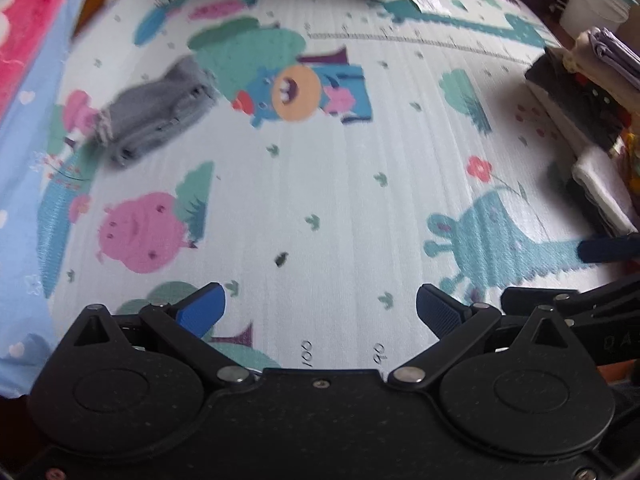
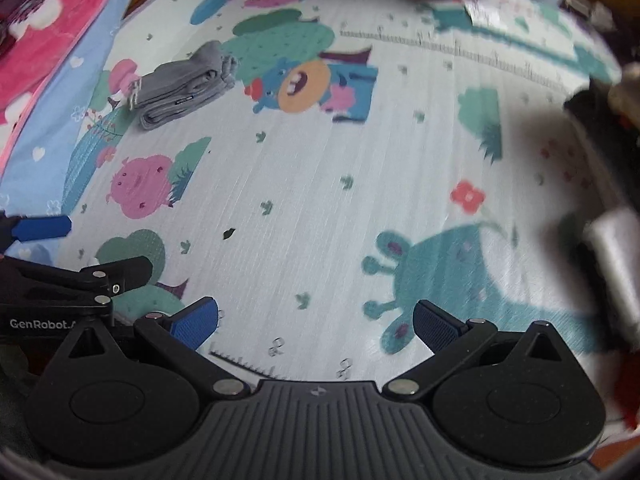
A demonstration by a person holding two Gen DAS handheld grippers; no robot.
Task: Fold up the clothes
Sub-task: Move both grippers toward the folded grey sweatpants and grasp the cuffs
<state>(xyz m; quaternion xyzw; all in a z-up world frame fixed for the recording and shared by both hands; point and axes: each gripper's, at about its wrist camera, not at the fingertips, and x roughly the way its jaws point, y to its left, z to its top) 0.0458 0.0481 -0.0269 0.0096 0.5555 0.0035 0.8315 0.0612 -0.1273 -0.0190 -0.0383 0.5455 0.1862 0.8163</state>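
A folded grey garment (image 1: 154, 114) lies on the cartoon-printed play mat (image 1: 340, 184) at the far left; in the right wrist view the same grey garment (image 2: 184, 86) shows more sharply. My left gripper (image 1: 320, 312) hovers over the mat's near part, open and holding nothing. My right gripper (image 2: 316, 322) is open too, with nothing between its blue pads (image 2: 194, 324). The left gripper (image 2: 40, 228) also pokes into the right wrist view at the left edge. A stack of clothes (image 1: 580, 120) sits at the right edge of the mat, well away from both grippers.
A pink and blue blanket (image 1: 28, 92) runs along the left side. A white bucket (image 1: 596, 4) stands at the back right. A paper sheet (image 1: 428, 0) lies at the mat's far end. The blurred clothes pile (image 2: 608, 128) shows at the right.
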